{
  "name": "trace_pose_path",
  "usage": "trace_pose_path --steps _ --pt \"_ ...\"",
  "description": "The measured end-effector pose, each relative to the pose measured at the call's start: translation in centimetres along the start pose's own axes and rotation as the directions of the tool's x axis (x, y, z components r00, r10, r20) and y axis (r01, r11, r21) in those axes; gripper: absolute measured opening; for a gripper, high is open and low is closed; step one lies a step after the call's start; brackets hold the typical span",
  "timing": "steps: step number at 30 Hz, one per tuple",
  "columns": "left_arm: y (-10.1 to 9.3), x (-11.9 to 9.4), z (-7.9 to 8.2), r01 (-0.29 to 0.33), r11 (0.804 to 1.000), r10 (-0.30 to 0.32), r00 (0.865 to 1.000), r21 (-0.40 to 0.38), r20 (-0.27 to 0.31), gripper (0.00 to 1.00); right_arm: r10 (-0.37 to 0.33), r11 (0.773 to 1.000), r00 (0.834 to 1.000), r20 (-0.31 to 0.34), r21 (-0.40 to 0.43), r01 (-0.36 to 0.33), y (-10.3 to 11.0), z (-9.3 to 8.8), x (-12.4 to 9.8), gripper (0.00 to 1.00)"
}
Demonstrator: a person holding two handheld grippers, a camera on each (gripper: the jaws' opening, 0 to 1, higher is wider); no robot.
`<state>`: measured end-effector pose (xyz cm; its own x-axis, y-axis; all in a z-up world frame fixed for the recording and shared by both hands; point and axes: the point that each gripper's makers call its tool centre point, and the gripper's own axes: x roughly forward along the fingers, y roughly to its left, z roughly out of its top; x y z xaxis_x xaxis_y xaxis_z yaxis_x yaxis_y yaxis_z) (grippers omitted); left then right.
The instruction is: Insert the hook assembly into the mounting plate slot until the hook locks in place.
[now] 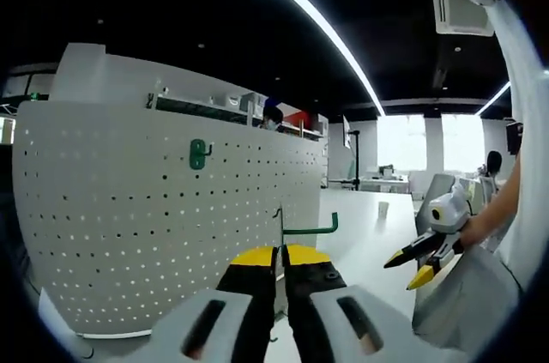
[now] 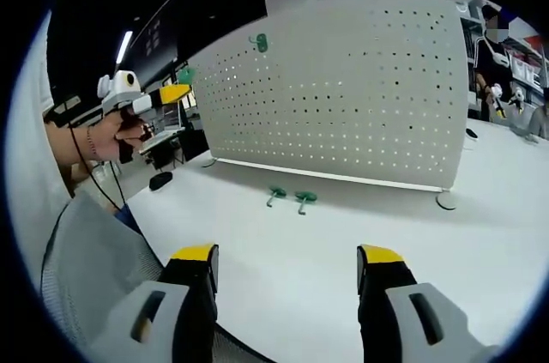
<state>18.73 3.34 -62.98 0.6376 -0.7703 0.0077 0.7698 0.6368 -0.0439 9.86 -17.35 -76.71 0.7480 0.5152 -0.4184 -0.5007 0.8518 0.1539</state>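
White table (image 2: 283, 251); ceiling light strips (image 1: 317, 24); ppl at far desks (image 2: 489, 54); bright windows (image 1: 425, 142) in bkgd.

The left claw (image 1: 280, 262) has its yellow-tipped jaws pressed nearly together, raised and pointing forward. The right claw (image 2: 286, 262) has its jaws spread wide apart. In the right gripper view, the person's hand (image 2: 110, 136) grips the raised left claw's handle.

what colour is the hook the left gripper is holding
Green. The hook clamped in the left gripper shows best in the left gripper view, against the white pegboard.
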Motion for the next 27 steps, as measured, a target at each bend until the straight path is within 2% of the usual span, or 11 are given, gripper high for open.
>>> trace_pose_path --steps 9,13,16,22,27 --pt "0.1 0.0 -0.2 -0.004 1.0 0.004 1.0 0.004 -0.005 0.02 -0.001 1.0 1.0 0.0 -0.004 0.001 -0.1 0.1 0.0 0.63" --pt "0.0 0.0 -0.4 -0.008 1.0 0.008 1.0 0.004 -0.011 0.02 0.006 1.0 1.0 0.022 -0.001 -0.006 0.0 0.6 0.0 0.63" --pt "-0.2 0.0 -0.5 -0.009 1.0 0.009 1.0 0.006 -0.015 0.02 0.035 0.999 0.995 0.097 -0.012 -0.034 0.7 2.2 -0.3 0.64" --pt "-0.2 0.0 -0.4 -0.014 1.0 0.014 1.0 0.003 -0.017 0.02 0.082 0.997 0.968 0.237 -0.023 -0.079 1.9 5.3 -1.0 0.63" --pt "0.1 0.0 -0.6 -0.018 1.0 0.018 1.0 0.002 -0.017 0.02 0.115 0.993 0.952 0.284 -0.04 -0.108 2.9 6.7 -1.3 0.66"
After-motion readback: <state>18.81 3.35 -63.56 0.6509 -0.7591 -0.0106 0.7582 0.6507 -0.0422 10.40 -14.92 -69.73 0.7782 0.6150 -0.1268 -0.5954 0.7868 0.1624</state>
